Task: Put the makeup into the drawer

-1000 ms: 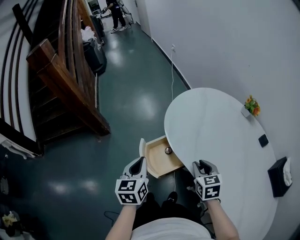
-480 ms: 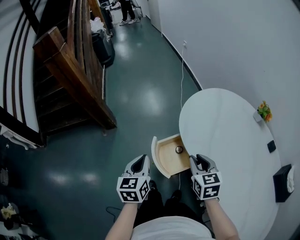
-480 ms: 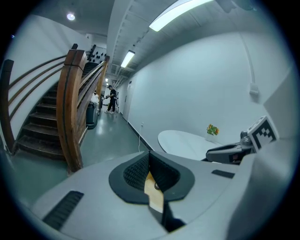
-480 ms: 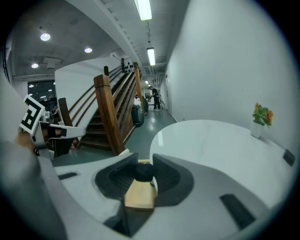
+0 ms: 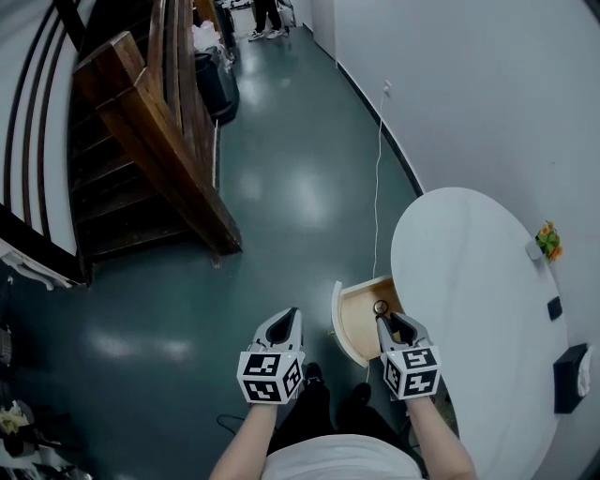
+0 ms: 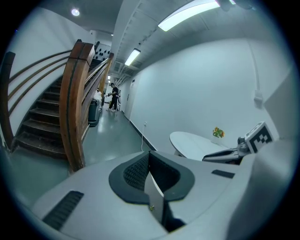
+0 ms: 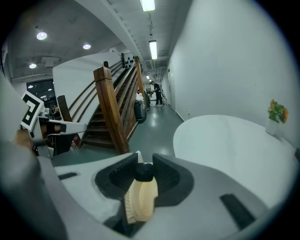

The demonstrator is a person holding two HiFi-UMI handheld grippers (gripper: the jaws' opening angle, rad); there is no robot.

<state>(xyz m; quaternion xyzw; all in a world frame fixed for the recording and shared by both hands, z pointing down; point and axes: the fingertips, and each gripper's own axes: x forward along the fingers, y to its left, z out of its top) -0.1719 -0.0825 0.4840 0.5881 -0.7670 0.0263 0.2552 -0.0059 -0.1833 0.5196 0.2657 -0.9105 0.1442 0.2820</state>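
Under the near edge of the white oval table (image 5: pixel 469 309) a wooden drawer (image 5: pixel 354 328) stands pulled out, with a small round item (image 5: pixel 381 307) lying in it. My right gripper (image 5: pixel 383 325) is at the drawer's near right corner, shut on a beige makeup bottle with a black cap (image 7: pixel 142 197); its jaws (image 7: pixel 144 164) clamp the bottle near the cap. My left gripper (image 5: pixel 292 319) hovers over the floor left of the drawer. In the left gripper view that gripper (image 6: pixel 149 159) is shut with nothing between its pads.
A wooden staircase (image 5: pixel 159 141) rises at the left, with a dark bin (image 5: pixel 214 80) behind it. A white cable (image 5: pixel 378 187) runs along the wall to the table. On the table stand a small flower pot (image 5: pixel 547 241) and a black tissue box (image 5: pixel 572 375). A person (image 5: pixel 267 19) stands far down the hallway.
Both grippers have moved along with the person toward the drawer. The right gripper, bottle still in it, was beside the drawer over the table edge and is now at the drawer's near corner.
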